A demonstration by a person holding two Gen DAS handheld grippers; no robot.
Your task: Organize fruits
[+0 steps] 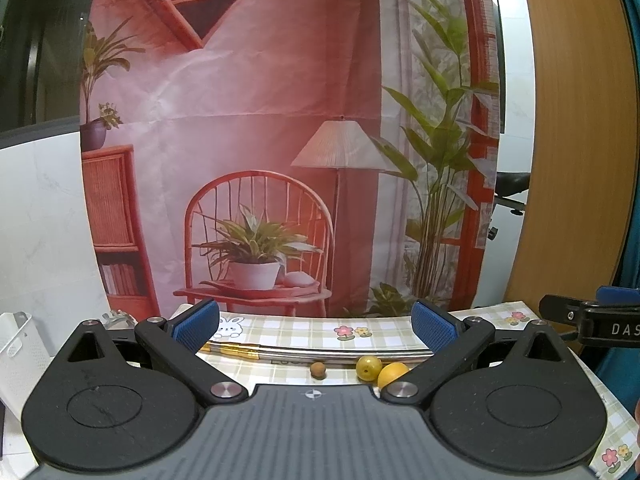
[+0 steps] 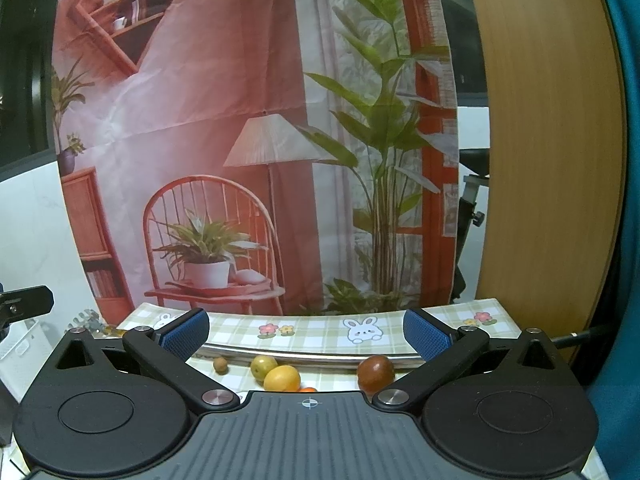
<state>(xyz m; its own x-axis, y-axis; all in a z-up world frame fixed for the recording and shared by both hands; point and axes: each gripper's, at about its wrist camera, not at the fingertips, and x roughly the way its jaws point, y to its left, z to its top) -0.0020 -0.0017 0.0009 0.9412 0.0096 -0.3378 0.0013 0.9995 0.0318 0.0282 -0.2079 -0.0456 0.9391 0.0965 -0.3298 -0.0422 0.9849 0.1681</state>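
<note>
Fruits lie on a checked tablecloth (image 1: 304, 330) in front of a metal tray rim (image 1: 320, 350). In the left wrist view I see a small brown fruit (image 1: 318, 370), a yellow-green fruit (image 1: 368, 367) and an orange-yellow fruit (image 1: 392, 374). My left gripper (image 1: 315, 326) is open and empty above them. In the right wrist view the small brown fruit (image 2: 220, 365), the yellow-green fruit (image 2: 263, 366), the orange-yellow fruit (image 2: 282, 378), a sliver of an orange fruit (image 2: 307, 390) and a dark red-brown fruit (image 2: 375, 373) show. My right gripper (image 2: 306, 332) is open and empty.
A printed backdrop (image 1: 280, 140) hangs behind the table. A white perforated basket (image 1: 18, 350) stands at the left. A wooden panel (image 1: 576, 140) rises at the right. The right gripper's body (image 1: 600, 322) shows at the left view's right edge.
</note>
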